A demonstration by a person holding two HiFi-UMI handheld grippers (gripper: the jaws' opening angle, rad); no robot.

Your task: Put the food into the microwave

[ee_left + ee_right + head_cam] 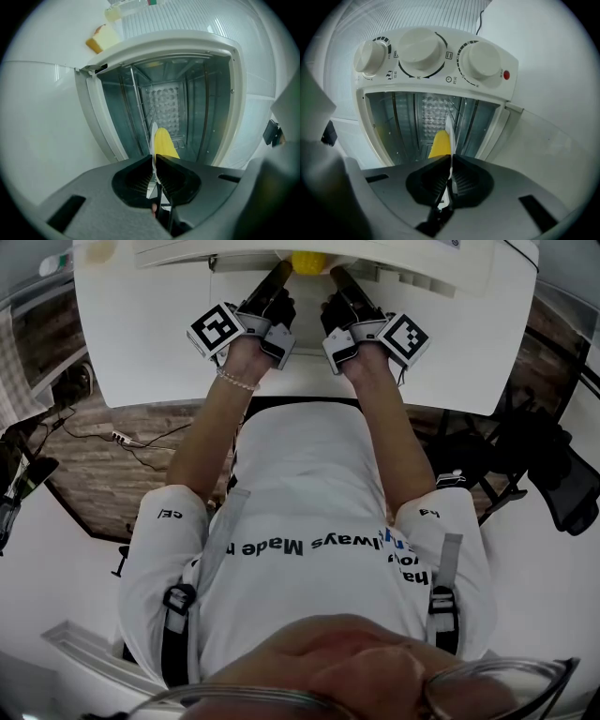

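A yellow piece of food [307, 261] lies on a thin white plate [153, 132], held at the mouth of the open white microwave [436, 61]. My left gripper [154, 161] is shut on the plate's rim from one side. My right gripper [451, 161] is shut on the opposite rim, where the plate [448, 129] shows edge-on. The food [164, 143] sits just past the jaws, in front of the cavity's metal racks; in the right gripper view the food [440, 143] looks the same. From the head view both grippers, left [279, 273] and right [336, 276], reach side by side toward the cavity.
The microwave's door [548, 154] lies folded open under the grippers. Three white knobs [422, 49] line the control panel. A piece of cake [102, 38] and a bottle [129, 7] rest on the white table [141, 343] left of the appliance.
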